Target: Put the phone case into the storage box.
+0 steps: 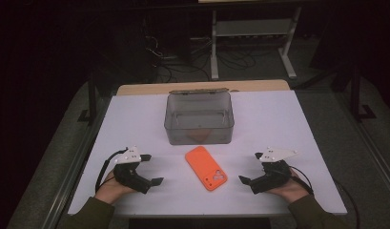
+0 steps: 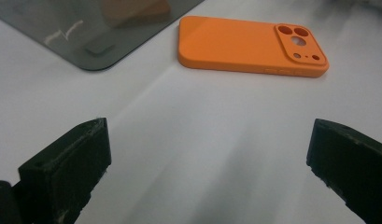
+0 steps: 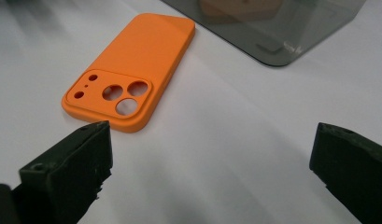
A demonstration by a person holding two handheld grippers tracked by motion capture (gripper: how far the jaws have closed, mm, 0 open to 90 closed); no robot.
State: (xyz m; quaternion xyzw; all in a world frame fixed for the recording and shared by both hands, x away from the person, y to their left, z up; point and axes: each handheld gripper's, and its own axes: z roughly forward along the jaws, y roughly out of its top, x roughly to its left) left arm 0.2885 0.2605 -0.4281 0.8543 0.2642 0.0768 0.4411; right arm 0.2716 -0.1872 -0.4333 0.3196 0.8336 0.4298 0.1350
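- Two grippers at the table's near edge: left gripper (image 1: 151,169) and right gripper (image 1: 250,168), jaws spread wide, nothing between them.
- Orange phone case (image 1: 206,168) lies flat between the two, apart from both, camera cutouts toward the near edge.
- Beyond it, smoky clear box (image 1: 199,117), just behind the case.

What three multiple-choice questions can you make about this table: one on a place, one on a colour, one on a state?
1. Where does the phone case lie?
A. inside the box
B. on the table, in front of the box
C. in a gripper

2. What colour is the phone case?
A. orange
B. blue
C. black

3. How do the jaws of the left gripper stand?
A. shut on the case
B. shut on nothing
C. open

Answers: B, it lies flat before the grey box; A, plainly orange; C, jaws wide apart over bare table.
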